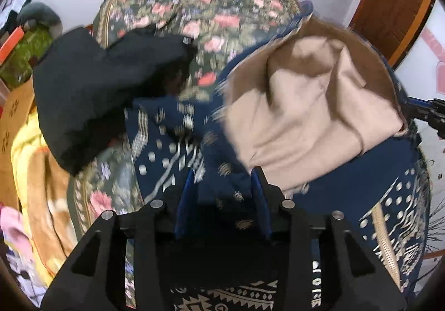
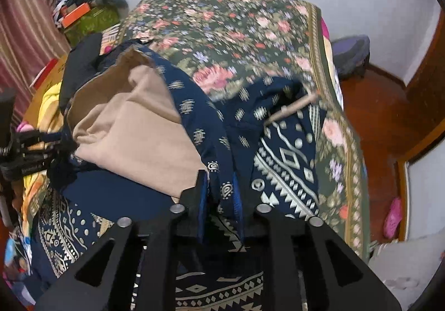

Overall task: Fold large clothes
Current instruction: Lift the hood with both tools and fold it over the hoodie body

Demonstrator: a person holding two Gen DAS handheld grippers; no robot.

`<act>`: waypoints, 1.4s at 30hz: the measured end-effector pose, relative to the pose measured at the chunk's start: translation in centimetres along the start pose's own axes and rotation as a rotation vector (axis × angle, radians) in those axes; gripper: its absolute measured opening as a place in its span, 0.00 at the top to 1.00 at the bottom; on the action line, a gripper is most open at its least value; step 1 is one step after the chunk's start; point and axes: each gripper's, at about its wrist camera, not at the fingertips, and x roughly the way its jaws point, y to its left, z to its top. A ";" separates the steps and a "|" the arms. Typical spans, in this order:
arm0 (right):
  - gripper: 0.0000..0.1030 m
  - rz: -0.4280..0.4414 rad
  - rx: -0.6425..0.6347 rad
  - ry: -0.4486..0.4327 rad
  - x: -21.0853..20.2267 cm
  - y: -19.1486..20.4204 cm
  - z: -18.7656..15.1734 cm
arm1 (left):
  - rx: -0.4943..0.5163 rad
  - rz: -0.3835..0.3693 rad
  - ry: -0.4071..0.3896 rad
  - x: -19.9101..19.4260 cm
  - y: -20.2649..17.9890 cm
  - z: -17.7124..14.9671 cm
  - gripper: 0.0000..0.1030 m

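No writing can be read on anything; the navy patterned garment (image 1: 178, 144), its tan lining (image 1: 306, 122) turned out, lies on the floral bedspread (image 1: 194, 10); the left gripper (image 1: 222, 186) stands spread over navy cloth without pinching it; the right gripper (image 2: 221, 186) is narrowly parted around a navy fold (image 2: 225, 172), pads barely gripping.

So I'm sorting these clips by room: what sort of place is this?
Likely a bedroom: a bed under a floral bedspread, plush blankets piled beside it, and a wooden door.
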 end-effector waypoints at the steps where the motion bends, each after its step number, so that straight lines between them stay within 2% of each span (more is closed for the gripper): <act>1: 0.73 0.003 -0.008 -0.021 -0.4 0.2 0.5 | 0.005 0.001 -0.014 -0.4 0.0 0.4 0.59; 4: 0.61 0.010 -0.016 -0.074 -0.8 0.9 1.5 | 0.024 0.001 -0.050 -1.2 -0.3 2.1 0.58; 10: 0.60 0.008 -0.062 -0.058 1.5 2.3 4.6 | 0.039 -0.009 -0.089 -0.4 -0.7 5.6 0.55; 15: 0.61 0.031 -0.081 -0.024 4.0 2.8 6.3 | 0.043 -0.016 -0.052 2.6 -0.7 7.4 0.55; 20: 0.61 0.065 -0.082 0.007 6.2 3.0 7.2 | 0.031 -0.061 -0.025 5.1 -0.6 8.5 0.55; 21: 0.61 0.067 -0.083 0.008 6.4 3.0 7.3 | 0.030 -0.069 -0.027 5.3 -0.7 8.7 0.57; 23: 0.61 0.079 -0.080 0.013 6.9 3.0 7.5 | 0.028 -0.085 -0.037 5.5 -1.0 8.9 0.65; 25: 0.61 0.091 -0.063 0.009 7.1 2.9 7.5 | 0.026 -0.105 -0.038 5.5 -1.1 9.0 0.80; 26: 0.63 0.099 -0.052 0.005 7.1 2.8 7.6 | 0.021 -0.118 -0.042 5.4 -1.2 9.0 0.82; 28: 0.79 0.120 -0.032 0.014 7.1 2.6 7.6 | 0.012 -0.148 -0.049 4.9 -1.2 8.9 0.90; 30: 0.87 0.135 -0.013 0.015 6.7 2.4 7.5 | 0.003 -0.182 -0.054 4.1 -1.3 8.7 0.91; 35: 0.88 0.157 -0.003 -0.032 2.7 2.8 6.5 | -0.004 -0.253 -0.104 0.0 -2.0 7.7 0.93; 42: 0.88 0.145 -0.076 -0.101 -2.9 4.2 3.5 | 0.038 -0.267 -0.158 -5.9 -4.1 4.5 0.93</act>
